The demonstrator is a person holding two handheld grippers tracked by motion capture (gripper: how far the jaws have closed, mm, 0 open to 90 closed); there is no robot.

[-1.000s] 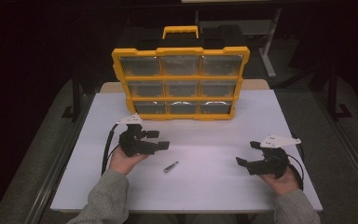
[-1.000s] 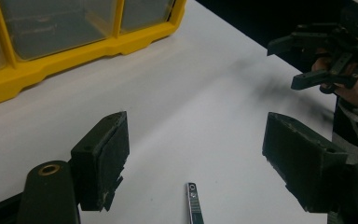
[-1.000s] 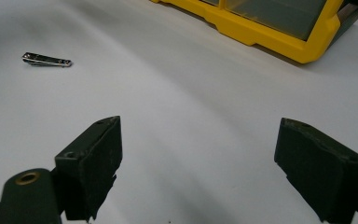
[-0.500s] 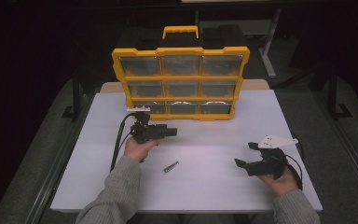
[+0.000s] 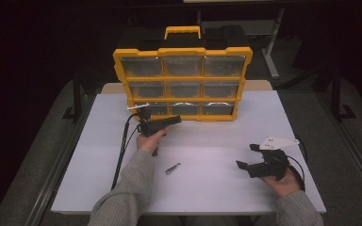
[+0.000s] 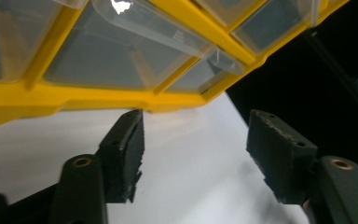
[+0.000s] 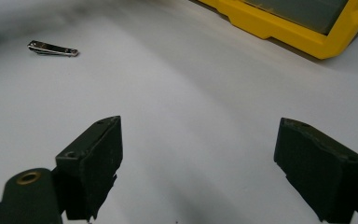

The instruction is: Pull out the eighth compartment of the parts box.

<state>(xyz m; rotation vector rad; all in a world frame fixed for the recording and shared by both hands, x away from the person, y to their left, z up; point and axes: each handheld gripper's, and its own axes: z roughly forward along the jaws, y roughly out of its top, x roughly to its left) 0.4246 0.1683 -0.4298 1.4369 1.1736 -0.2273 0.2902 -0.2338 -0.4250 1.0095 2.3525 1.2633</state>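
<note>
At the organizer's (image 5: 183, 82) bottom-left drawer (image 5: 147, 108) we're holding the left gripper (image 5: 172, 121) close, jaws spread wide with nothing between them; in the left gripper view the yellow frame (image 6: 51, 100) is sitting just above the left pad (image 6: 128, 154), and we can't tell whether it's touching. The right gripper (image 5: 250, 157) is resting low near the table's (image 5: 217, 141) right front, jaws also gaping and empty, well apart from everything. The nail clipper (image 5: 173, 168) is lying flat on the table between the two hands, near the left forearm (image 5: 122, 193)

Risks as we're judging them:
- the organizer is standing upright on its edge with nothing bracing it, so any push or pull on a drawer front is likely tipping it backward or dragging it across the table
- the drawer fronts look like smooth clear plastic, so wide pads are probably slipping off the lip unless we're closing squarely on it
- the left sleeve is passing close to the clipper, so pulling the arm back could sweep it toward the edge
- the clipper is thin and flat, so it's hard to pinch off the surface

Bracing the case with the right gripper looks like the safer option
</note>
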